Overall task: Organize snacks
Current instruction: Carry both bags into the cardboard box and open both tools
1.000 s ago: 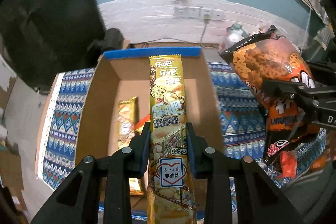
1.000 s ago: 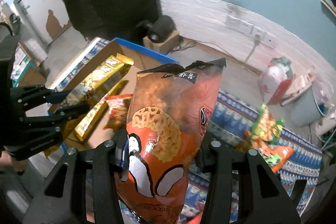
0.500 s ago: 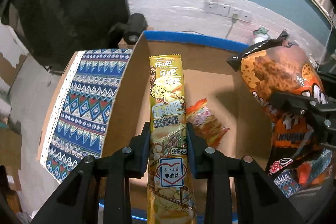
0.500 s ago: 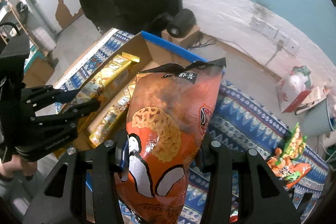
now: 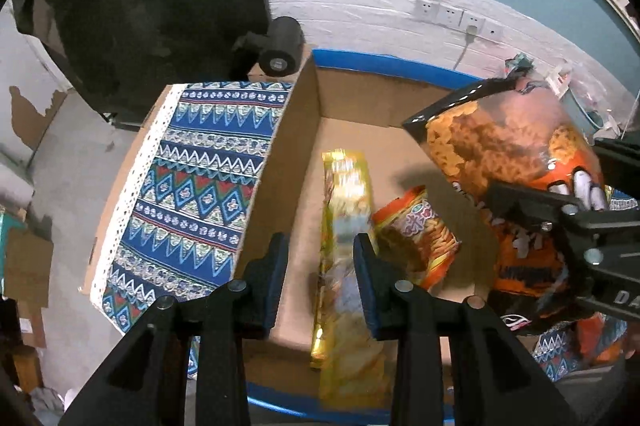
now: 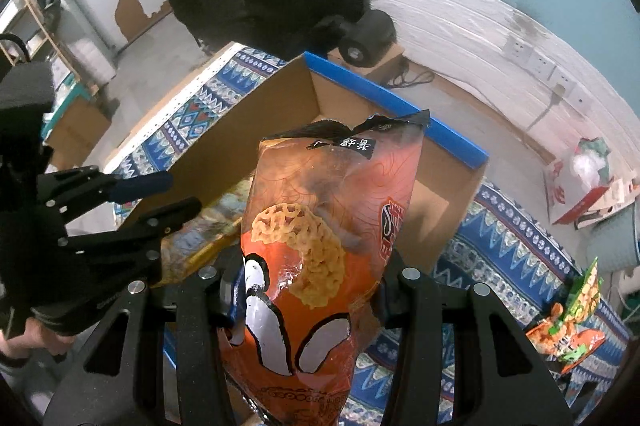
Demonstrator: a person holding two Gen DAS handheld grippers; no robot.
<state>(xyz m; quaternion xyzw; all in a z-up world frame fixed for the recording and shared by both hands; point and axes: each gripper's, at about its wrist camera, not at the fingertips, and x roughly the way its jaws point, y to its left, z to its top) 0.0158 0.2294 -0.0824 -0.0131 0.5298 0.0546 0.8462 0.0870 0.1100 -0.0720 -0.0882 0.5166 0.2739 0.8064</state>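
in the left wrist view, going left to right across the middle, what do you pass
patterned cloth → cardboard box left wall → long gold snack pack → small orange snack pack → big orange chip bag held in the right gripper

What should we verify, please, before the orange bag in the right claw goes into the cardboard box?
1. Left claw open: ok, jaws wider than the gold stick packet.
2. Gold stick packet inside the cardboard box: ok; it is blurred, so whether it has settled: cannot tell.
3. Right claw shut on the orange bag: ok.
4. Bag fully over the box opening: cannot tell.
5. Bare box floor beyond the small orange packet: ok.
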